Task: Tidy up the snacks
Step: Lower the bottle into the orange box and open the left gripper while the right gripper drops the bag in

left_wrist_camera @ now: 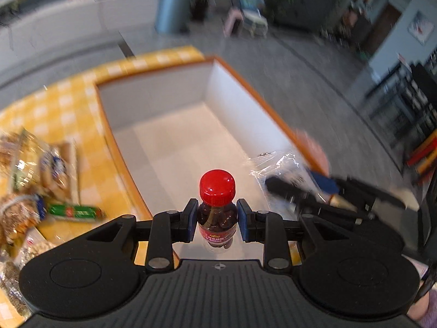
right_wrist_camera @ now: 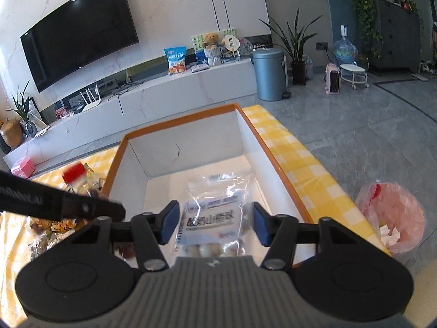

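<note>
A: What is the left tool point(left_wrist_camera: 217, 220) doing?

B: It is gripping a small bottle point(left_wrist_camera: 217, 207) of dark drink with a red cap; both blue pads are pressing on its sides just below the cap. The bottle is standing upright between the fingers and hanging over the near end of the orange-rimmed white box point(left_wrist_camera: 174, 136).

A: And the right tool point(right_wrist_camera: 215, 225)?

B: Its fingers are standing apart on either side of a clear snack bag point(right_wrist_camera: 213, 218) with a white label. I cannot tell whether the pads are touching the bag. The bag is sitting inside the box point(right_wrist_camera: 191, 147), at its near end, with pale round pieces showing at the bottom.

A: Where is the right tool showing in the left view?

B: At about 3 o'clock from the bottle, blurred, with the same clear bag point(left_wrist_camera: 275, 169) against the box's right wall.

A: What is lying around the box?

B: The box is resting on a desk covered by a yellow checked cloth point(left_wrist_camera: 54, 109). At 9 o'clock from the left tool, a heap of wrapped snacks point(left_wrist_camera: 27, 164) is lying on the cloth, and a green packet point(left_wrist_camera: 75, 211) is lying beside the heap, near the box's left wall.

A: Anything beyond the desk?

B: In the right view, a bin lined with a pink bag point(right_wrist_camera: 393, 218) is standing on the floor at 3 o'clock.
</note>
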